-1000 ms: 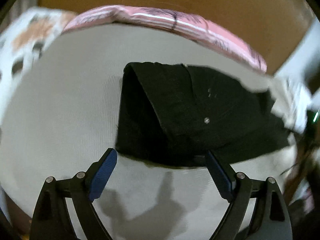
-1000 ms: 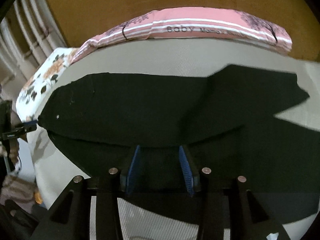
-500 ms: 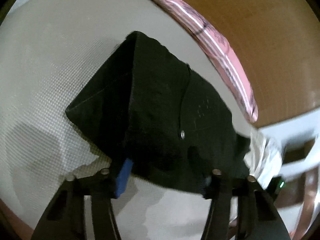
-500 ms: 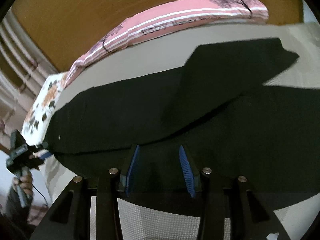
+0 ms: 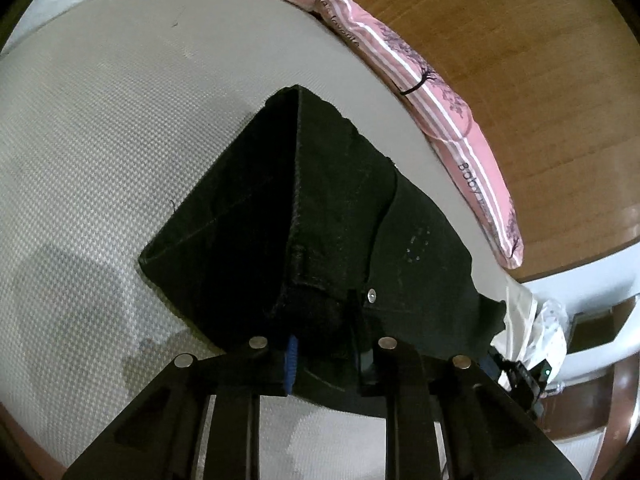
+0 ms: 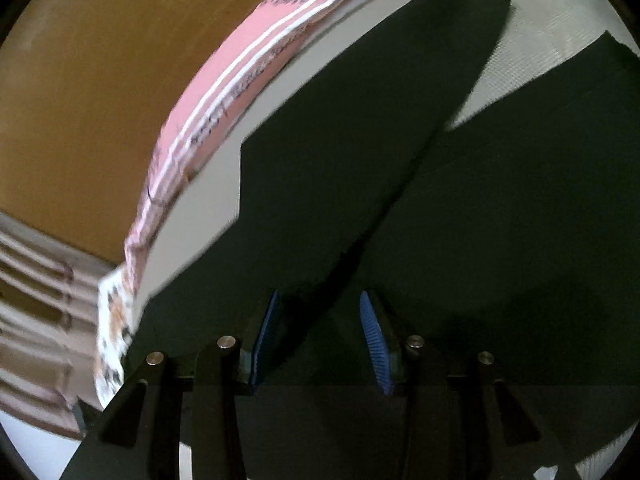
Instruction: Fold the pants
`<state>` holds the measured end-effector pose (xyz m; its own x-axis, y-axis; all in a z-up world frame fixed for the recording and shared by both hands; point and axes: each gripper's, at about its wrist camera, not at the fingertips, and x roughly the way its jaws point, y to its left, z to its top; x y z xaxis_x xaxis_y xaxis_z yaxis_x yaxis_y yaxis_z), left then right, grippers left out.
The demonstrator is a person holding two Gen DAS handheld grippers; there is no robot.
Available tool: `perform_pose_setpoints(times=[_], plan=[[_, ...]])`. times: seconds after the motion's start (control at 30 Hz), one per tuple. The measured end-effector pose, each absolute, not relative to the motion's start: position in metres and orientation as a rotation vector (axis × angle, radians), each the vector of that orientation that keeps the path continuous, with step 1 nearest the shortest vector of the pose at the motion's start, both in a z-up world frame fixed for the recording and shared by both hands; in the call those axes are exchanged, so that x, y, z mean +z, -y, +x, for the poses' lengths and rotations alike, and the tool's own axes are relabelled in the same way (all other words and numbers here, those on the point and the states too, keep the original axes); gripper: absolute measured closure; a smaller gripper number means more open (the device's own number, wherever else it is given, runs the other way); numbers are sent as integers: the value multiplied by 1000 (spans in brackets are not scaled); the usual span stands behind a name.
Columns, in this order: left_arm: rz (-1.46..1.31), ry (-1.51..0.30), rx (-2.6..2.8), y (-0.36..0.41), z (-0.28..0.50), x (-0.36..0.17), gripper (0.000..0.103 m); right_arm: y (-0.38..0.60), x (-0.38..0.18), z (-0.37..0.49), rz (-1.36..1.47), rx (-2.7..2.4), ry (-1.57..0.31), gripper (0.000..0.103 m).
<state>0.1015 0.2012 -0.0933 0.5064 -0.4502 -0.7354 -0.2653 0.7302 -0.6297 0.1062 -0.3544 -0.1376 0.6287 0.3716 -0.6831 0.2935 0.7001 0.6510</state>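
Left hand-held gripper (image 5: 326,354) clamps the black pants (image 5: 320,216) (waistband corner lifted); right hand-held gripper (image 6: 320,332) grips a fold.

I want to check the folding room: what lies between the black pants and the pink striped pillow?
In the left wrist view, only bare grey mattress cover separates the black pants from the pink striped pillow.

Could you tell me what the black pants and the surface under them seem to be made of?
The pants look like matte black denim: visible stitched seams and a metal rivet. The surface seems to be woven off-white fabric, judging by its fine repeating weave.
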Motion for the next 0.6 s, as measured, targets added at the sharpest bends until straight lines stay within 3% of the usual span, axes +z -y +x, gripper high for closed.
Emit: perform_pose_setpoints(times=[0.23,0.37,0.6], plan=[[-758,-1076,-104,-203,113,-93,82,389,-137,145,906,-41,-869,70],[-731,-1087,-97,-203,120,-92,82,414,-138,156,936,-89,-863,84],[-693,-1110,-82,-203,130,-93,82,444,-135,164,909,-183,-846,92]])
